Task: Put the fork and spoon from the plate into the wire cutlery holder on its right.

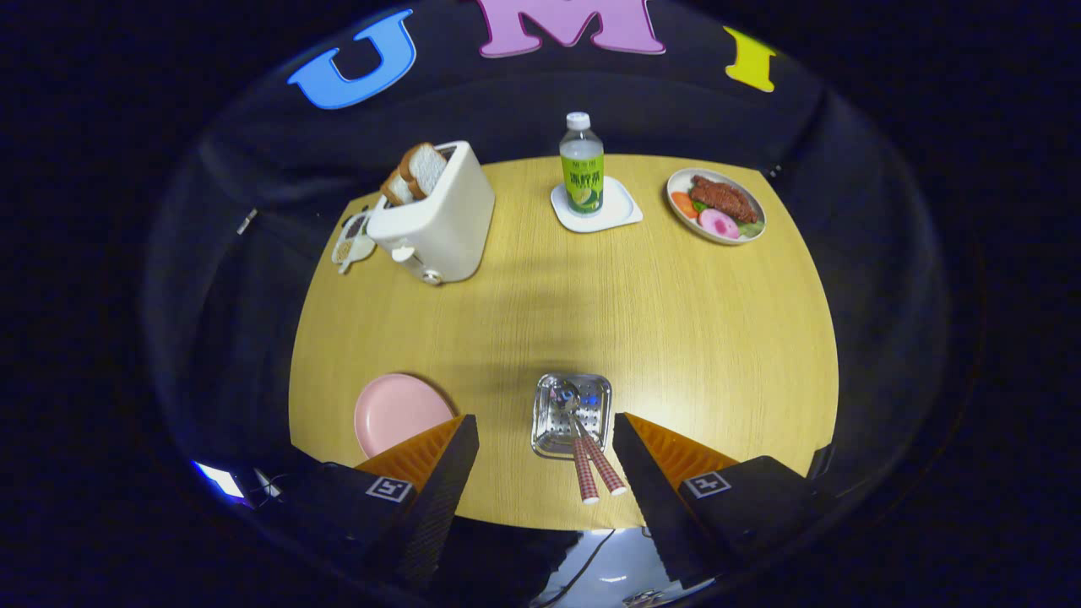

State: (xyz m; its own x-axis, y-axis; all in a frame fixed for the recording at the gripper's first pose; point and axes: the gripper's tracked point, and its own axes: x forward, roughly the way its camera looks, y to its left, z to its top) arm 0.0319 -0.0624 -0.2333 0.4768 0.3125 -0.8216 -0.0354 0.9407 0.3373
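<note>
Dim booth; overhead glare on the table (692,338), fisheye-bent edges.

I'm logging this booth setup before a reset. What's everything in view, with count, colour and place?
table: 1, light wood, under everything
cutlery holder: 1, silvery metal, between the fingers
fork and spoon: 2, checked red handles, standing in the holder
plate: 1, pink, bare, left of the holder
toaster: 1, white, bread slices inside, far left
small dish: 1, pale, beside the toaster
bottle: 1, green label, on a white coaster, far middle
food plate: 1, far right
gripper: 1, fingers open, holding nothing
</note>
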